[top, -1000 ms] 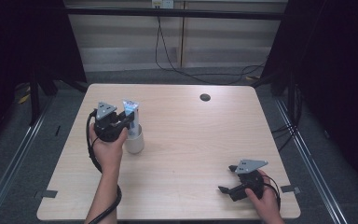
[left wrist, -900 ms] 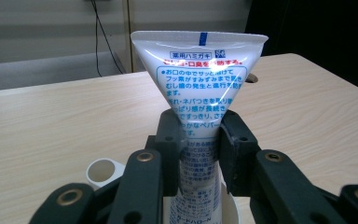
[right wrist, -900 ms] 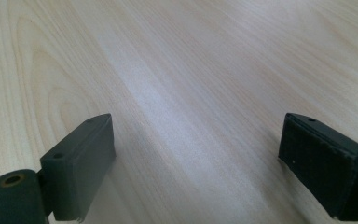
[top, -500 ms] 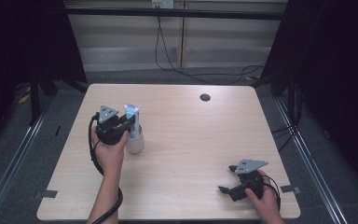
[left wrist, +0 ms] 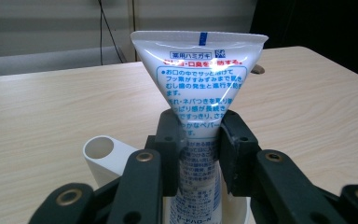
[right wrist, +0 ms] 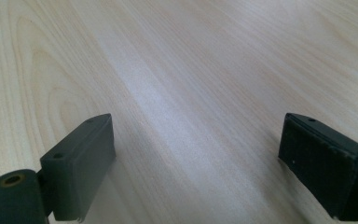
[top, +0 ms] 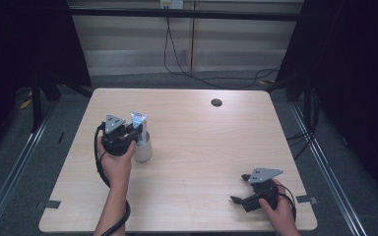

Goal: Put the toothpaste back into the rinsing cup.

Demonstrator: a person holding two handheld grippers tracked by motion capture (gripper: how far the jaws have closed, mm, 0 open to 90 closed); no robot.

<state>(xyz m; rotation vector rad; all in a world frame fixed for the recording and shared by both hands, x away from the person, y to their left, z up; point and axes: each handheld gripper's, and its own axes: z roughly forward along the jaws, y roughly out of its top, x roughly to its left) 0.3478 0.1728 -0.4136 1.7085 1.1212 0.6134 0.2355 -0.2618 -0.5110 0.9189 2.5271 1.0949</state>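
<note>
A white toothpaste tube (left wrist: pixel 200 88) with blue and red print stands upright, crimped end up, its lower part inside a white cup (top: pixel 143 146) on the left half of the table. My left gripper (left wrist: pixel 198 135) is shut on the tube's middle, just above the cup's rim (left wrist: pixel 98 149). In the high view the left gripper (top: pixel 128 133) sits against the cup, with the tube (top: pixel 138 119) sticking up beside it. My right gripper (top: pixel 243 189) rests low at the table's front right corner, open, with bare wood between its fingers (right wrist: pixel 81 163).
The light wooden table (top: pixel 202 142) has a dark round cable hole (top: pixel 216 103) near its back edge. Cables hang against the wall behind. Metal floor rails run along both sides of the table.
The left gripper with the tube has shifted slightly at the cup. The right gripper has not moved.
</note>
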